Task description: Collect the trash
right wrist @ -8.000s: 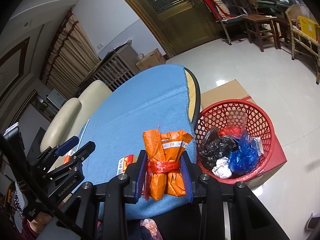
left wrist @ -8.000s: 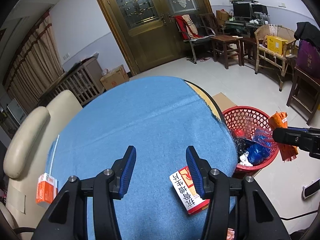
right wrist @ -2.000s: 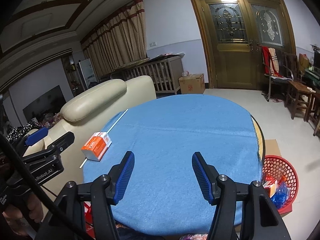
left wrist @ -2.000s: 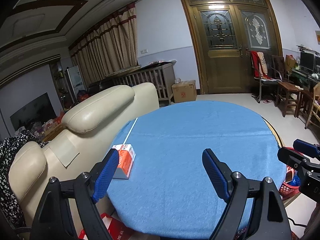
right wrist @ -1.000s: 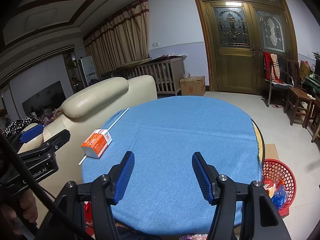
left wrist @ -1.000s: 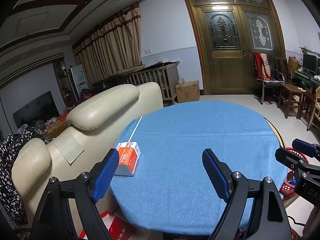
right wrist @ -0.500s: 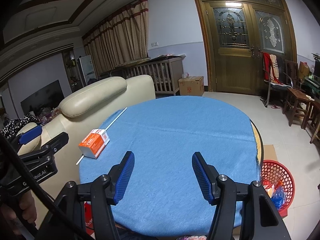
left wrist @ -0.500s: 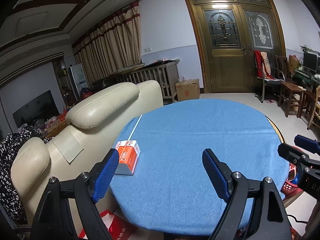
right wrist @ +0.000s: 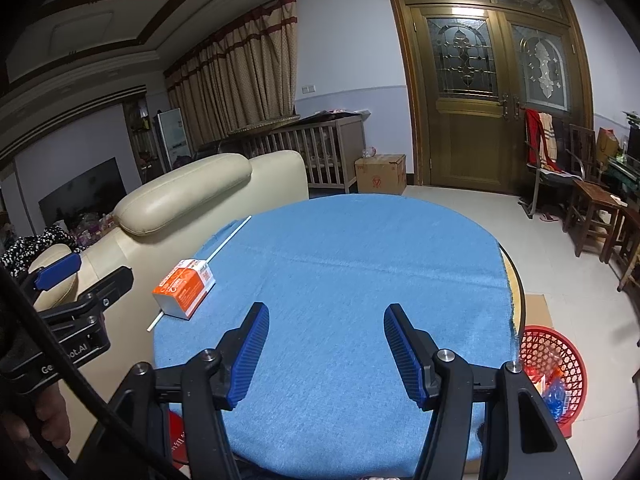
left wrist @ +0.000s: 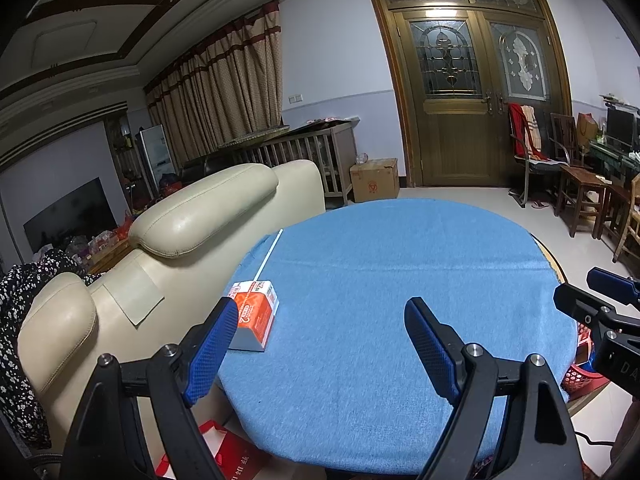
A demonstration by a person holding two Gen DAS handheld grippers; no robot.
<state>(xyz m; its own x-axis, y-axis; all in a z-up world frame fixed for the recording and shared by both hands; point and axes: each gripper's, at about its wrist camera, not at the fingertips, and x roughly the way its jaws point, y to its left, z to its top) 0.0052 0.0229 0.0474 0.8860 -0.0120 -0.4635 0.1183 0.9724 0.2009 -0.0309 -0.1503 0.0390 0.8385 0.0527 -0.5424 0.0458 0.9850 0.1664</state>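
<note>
An orange and white carton [left wrist: 256,316] [right wrist: 184,288] lies near the left edge of the round table with the blue cloth [left wrist: 380,280] [right wrist: 360,280]. A long white stick [left wrist: 269,254] [right wrist: 224,242] lies by it. My left gripper [left wrist: 320,316] hangs open over the near edge, its left finger just in front of the carton, nothing between the fingers. My right gripper [right wrist: 326,322] is open and empty above the cloth. A red mesh basket [right wrist: 558,360] [left wrist: 580,376] holding trash stands on the floor at the right.
A cream leather sofa [left wrist: 180,248] presses against the table's left side. A wooden crib [left wrist: 304,160], a cardboard box [left wrist: 374,180] and double doors [left wrist: 468,104] lie beyond. Wooden chairs [right wrist: 592,216] stand at the right. A red bag [left wrist: 228,452] sits under the near edge.
Both grippers have stayed in place over the last second, jaws unchanged. Earlier, the orange packet held in the right gripper and the red and white box on the cloth left the table.
</note>
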